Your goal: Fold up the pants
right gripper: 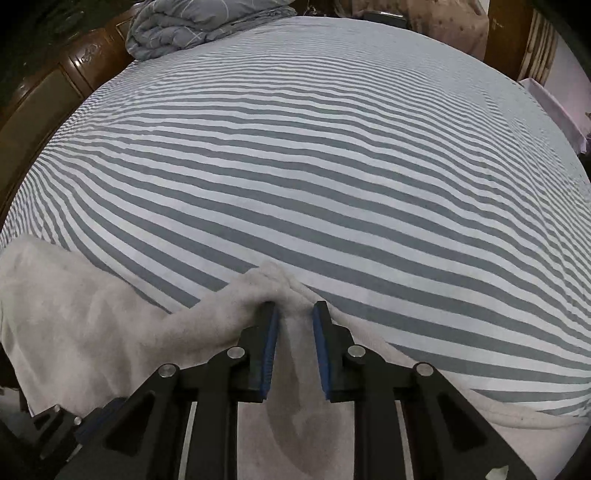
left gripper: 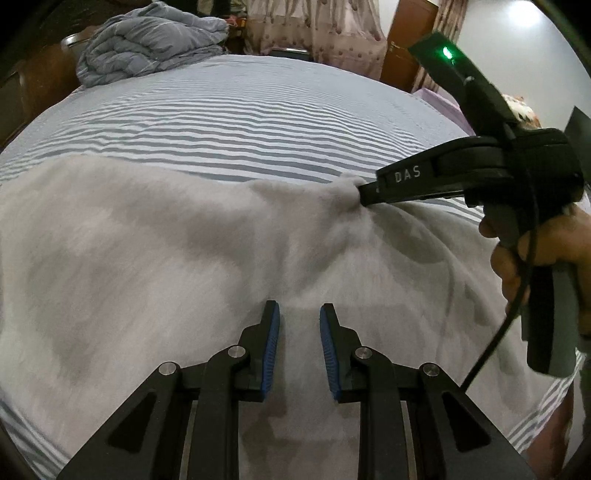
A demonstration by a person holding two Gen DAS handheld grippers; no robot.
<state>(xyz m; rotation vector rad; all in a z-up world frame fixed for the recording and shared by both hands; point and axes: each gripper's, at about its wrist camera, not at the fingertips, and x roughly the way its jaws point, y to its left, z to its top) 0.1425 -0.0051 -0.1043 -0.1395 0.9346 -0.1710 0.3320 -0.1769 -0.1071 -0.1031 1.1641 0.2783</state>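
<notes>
Light grey fleece pants [left gripper: 177,258] lie spread across the near part of the striped bed [left gripper: 240,110]. My left gripper [left gripper: 298,314] is open just above the pants' middle, nothing between its blue pads. My right gripper [left gripper: 364,194] reaches in from the right at the far edge of the pants, where the cloth bunches. In the right wrist view the pants [right gripper: 92,314] bunch into a fold between the jaws of the right gripper [right gripper: 294,312], which stand partly open around it; a firm pinch cannot be confirmed.
A crumpled grey-blue quilt [left gripper: 147,48] lies at the bed's far left corner, also in the right wrist view [right gripper: 192,26]. A wooden headboard [right gripper: 55,96] runs along the left. Curtains [left gripper: 314,29] and a wooden door [left gripper: 406,44] stand beyond the bed.
</notes>
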